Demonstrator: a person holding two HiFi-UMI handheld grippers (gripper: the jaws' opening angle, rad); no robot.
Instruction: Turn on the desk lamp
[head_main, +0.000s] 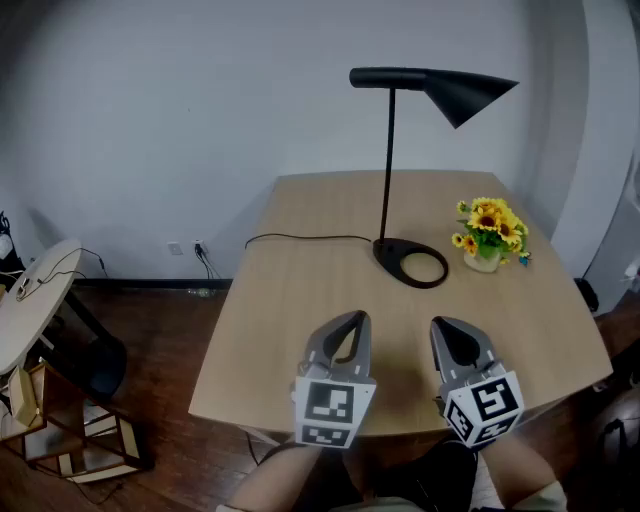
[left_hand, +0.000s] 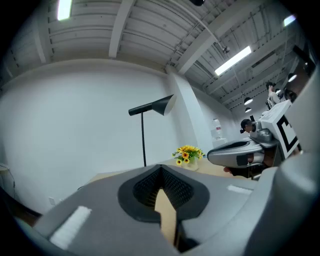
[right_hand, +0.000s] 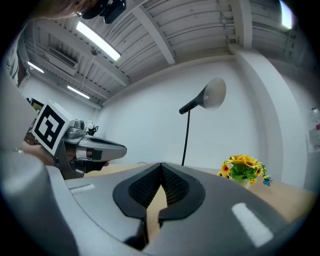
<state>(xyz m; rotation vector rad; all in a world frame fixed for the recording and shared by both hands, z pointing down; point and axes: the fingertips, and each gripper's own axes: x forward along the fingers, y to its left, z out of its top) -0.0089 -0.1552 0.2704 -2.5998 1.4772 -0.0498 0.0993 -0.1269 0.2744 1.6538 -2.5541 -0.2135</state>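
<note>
Desk lamp (head_main: 388, 165) stands upper centre of frame on table (head_main: 290, 300), sunflowers (head_main: 488, 232) right of its base. Left gripper (head_main: 347, 325) and right gripper (head_main: 452, 330) bottom centre, jaws together, empty.

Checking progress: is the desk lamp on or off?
Off, it seems: the lamp shade shows no glow, no light pool on the table.

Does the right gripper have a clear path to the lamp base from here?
Probably yes. Only bare table lies between the right gripper and the lamp base. The flowers stand off to the right, and the cord runs away left.
</note>
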